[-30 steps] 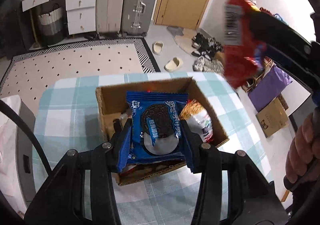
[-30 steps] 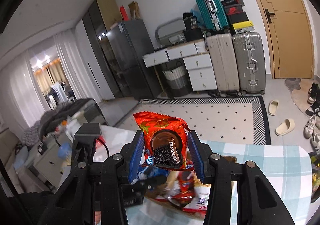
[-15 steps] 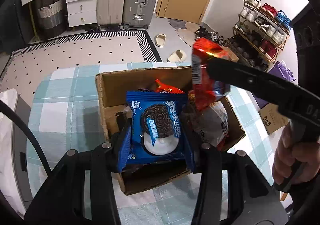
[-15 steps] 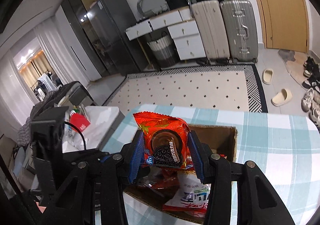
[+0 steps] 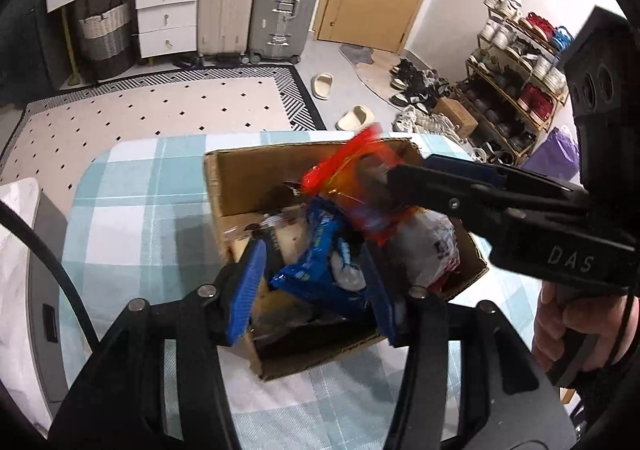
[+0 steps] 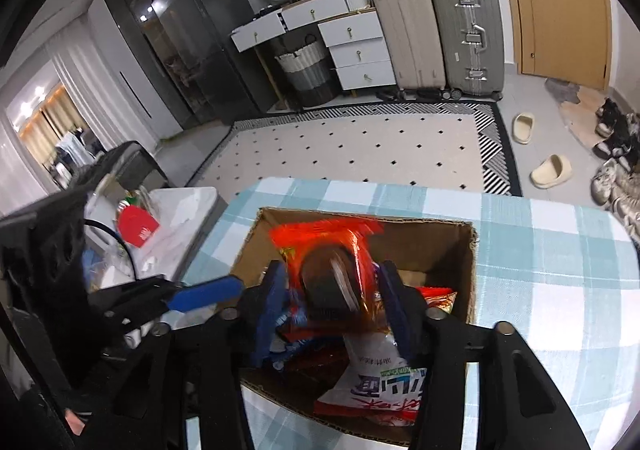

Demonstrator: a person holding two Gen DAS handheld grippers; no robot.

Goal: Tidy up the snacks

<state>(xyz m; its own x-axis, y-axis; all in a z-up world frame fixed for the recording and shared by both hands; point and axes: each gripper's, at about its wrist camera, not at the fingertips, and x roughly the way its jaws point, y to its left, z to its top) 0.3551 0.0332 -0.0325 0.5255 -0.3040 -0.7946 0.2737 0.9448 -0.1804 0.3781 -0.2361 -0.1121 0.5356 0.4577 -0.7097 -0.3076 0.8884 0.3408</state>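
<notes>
Both grippers are over the open cardboard box, which sits on the checked tablecloth and already contains several snack packets, including a white packet with red print. The step in hand is the release of two cookie packets into the box. The left gripper has just been opening its jaws; the blue cookie packet lies tilted and blurred between the blue pads, and no firm pad contact is visible, so it appears to be free and dropping onto the contents below. The right gripper has also just been opening its jaws; the red cookie packet remains between them, blurred, standing roughly upright above the box interior, with a narrow gap visible at each pad, so it appears released rather than clamped. In the left wrist view the right gripper reaches in from the right, held by a hand, with the red cookie packet above the middle of the box and close to the blue one. The next move, as a judgement, calls for both sets of jaws to spread fully so that neither wrapper catches on a pad, followed by a straight lift clear of the box walls. Because the two tools work close together over one opening, withdraw them apart to avoid contact, then confirm both packets rest inside the box.
</notes>
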